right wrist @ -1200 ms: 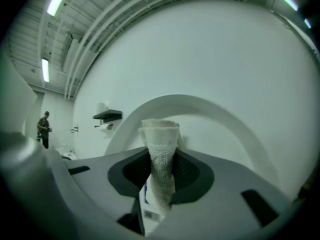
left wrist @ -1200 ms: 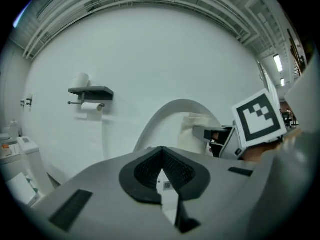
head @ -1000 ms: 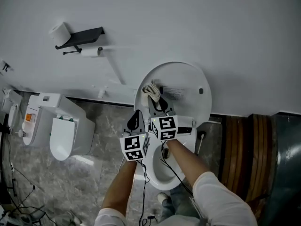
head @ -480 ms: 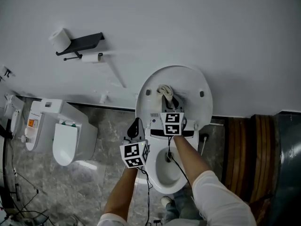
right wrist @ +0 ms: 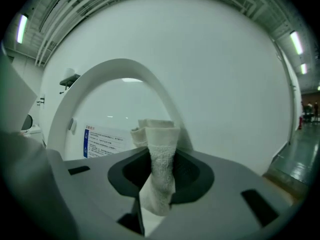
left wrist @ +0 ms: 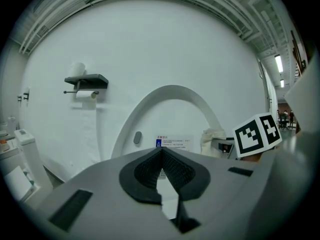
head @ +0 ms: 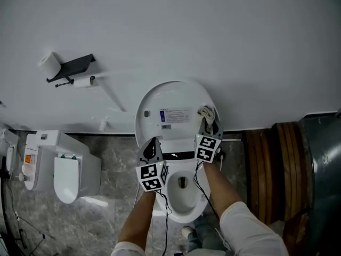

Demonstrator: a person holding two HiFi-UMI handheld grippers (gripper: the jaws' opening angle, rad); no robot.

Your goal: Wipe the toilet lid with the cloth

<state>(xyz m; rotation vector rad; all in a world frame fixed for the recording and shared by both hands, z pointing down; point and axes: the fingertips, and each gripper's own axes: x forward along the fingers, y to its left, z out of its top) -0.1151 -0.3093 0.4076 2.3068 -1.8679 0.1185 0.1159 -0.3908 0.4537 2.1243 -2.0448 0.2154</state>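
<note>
Cloth look: off-white terry cloth (right wrist: 159, 149), folded into a thick strip and bunched at its far end.
Cloth place: pinched in the right gripper (right wrist: 160, 171), at the right rim of the lid (head: 170, 103); I cannot tell whether it touches the lid.
Cloth axis: the strip runs up and down between the jaws. The folded end sticks out past the tips towards the lid, and the other end hangs below the pads.
Lid look: white, oval and glossy, raised upright against the white wall (head: 240, 47). Its inner face is turned to the person, with its long axis up and down. A grey bumper (left wrist: 137, 138) sits on its left side.
Writing: a pale sticker (head: 175, 115) lies across the middle of the lid, with a blue patch at its left end and lines of print too small to read.
Right gripper: jaws pressed on the cloth, pointing at the lid's right edge.
Left gripper (left wrist: 162, 159): jaws pressed together with nothing between them, aimed at the lower middle of the lid, beside the right gripper.
Bowl (head: 184, 196): white, open, below both grippers.
</note>
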